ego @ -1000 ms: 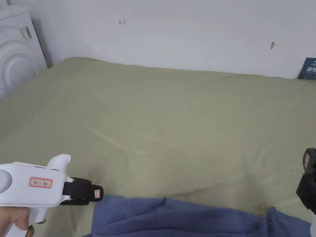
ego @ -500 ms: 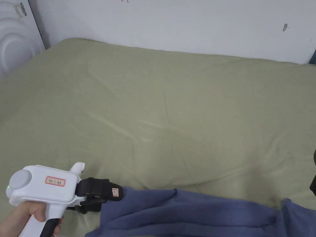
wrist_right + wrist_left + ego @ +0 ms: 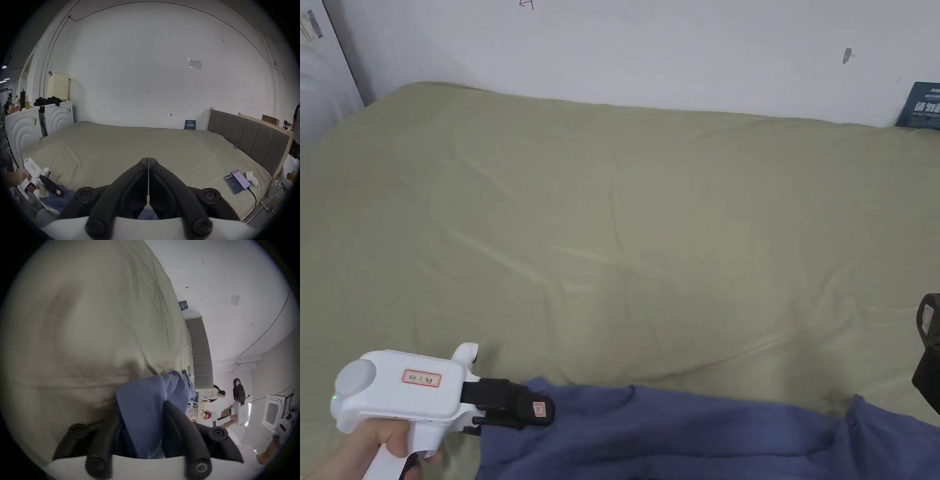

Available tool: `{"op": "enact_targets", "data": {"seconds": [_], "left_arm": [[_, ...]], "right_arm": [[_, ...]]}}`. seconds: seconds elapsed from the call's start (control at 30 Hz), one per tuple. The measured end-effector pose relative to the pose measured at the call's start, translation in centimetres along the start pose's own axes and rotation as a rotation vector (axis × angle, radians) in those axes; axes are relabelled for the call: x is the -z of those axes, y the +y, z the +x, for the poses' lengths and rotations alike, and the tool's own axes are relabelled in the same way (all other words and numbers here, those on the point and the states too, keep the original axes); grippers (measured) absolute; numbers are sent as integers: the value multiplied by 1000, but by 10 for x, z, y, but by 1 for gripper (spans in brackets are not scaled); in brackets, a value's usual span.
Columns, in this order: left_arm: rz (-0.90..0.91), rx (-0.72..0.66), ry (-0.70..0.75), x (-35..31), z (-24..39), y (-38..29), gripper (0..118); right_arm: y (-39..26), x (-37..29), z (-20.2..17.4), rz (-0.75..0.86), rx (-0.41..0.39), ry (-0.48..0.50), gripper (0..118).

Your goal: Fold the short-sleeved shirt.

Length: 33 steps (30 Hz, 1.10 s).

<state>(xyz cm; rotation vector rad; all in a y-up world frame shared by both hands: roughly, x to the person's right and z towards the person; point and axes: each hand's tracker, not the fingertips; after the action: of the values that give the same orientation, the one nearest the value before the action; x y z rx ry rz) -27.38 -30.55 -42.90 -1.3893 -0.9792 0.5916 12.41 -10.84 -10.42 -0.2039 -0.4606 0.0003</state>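
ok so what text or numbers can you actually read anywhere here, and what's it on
"1-23", roughly: small dark writing on the white wall.
Blue sign leaning on the wall: characters too blurred to read.
Red-bordered sticker on the left gripper: too small to read.
Phone screens: unreadable.

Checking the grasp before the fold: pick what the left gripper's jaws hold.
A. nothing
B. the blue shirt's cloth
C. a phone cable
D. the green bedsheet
B: in the left gripper view, blue shirt cloth runs between the left gripper jaws.
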Motion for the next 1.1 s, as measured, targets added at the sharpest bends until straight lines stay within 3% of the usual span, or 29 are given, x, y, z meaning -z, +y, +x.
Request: {"op": "enact_targets", "data": {"seconds": [0.5,0.77,1.1], "left_arm": [[145,-9,237,-84,46,13,15],[127,110,439,-50,158,-3,15],[117,287,562,80,245,-40,15]], "right_arm": [[8,3,26,21,21,9,4],[6,-7,36,23,31,17,4],[2,-21,57,51,60,-20,4]]}}
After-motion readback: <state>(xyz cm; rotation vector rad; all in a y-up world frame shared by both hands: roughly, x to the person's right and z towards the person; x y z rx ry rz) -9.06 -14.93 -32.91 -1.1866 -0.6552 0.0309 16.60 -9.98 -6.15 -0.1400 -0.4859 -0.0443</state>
